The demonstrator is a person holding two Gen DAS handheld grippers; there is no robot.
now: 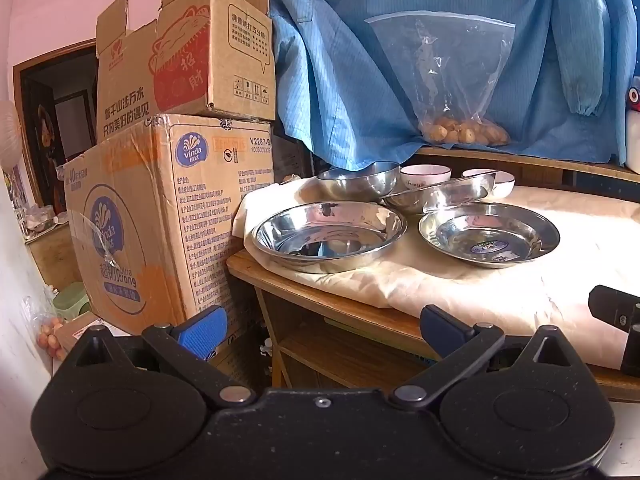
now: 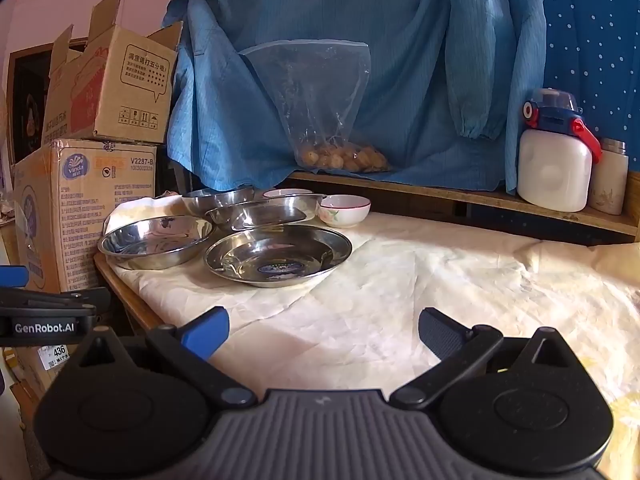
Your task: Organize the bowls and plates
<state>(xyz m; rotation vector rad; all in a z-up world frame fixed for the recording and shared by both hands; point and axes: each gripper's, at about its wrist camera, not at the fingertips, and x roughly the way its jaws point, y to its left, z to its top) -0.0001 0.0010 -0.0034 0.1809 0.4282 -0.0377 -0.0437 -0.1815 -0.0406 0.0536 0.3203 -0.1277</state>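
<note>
Two steel plates lie side by side on a cream cloth: a left plate (image 1: 328,236) (image 2: 156,240) and a right plate with a sticker (image 1: 488,234) (image 2: 278,254). Behind them sit a steel bowl (image 1: 360,180) (image 2: 218,198), a tilted steel dish (image 1: 438,196) (image 2: 264,210) and two white ceramic bowls (image 1: 426,176) (image 2: 346,210), the other (image 1: 502,182) partly hidden. My left gripper (image 1: 322,330) hangs open off the table's left front corner, short of the plates. My right gripper (image 2: 324,332) stands open over bare cloth, nothing between its fingers.
Two stacked cardboard boxes (image 1: 168,208) (image 2: 84,200) stand left of the table. A blue garment (image 2: 360,60) and a plastic bag of round nuts (image 1: 460,132) (image 2: 340,158) hang over a wooden shelf (image 2: 480,200) holding a white bottle (image 2: 554,168). Cloth-covered table (image 2: 460,280) stretches right.
</note>
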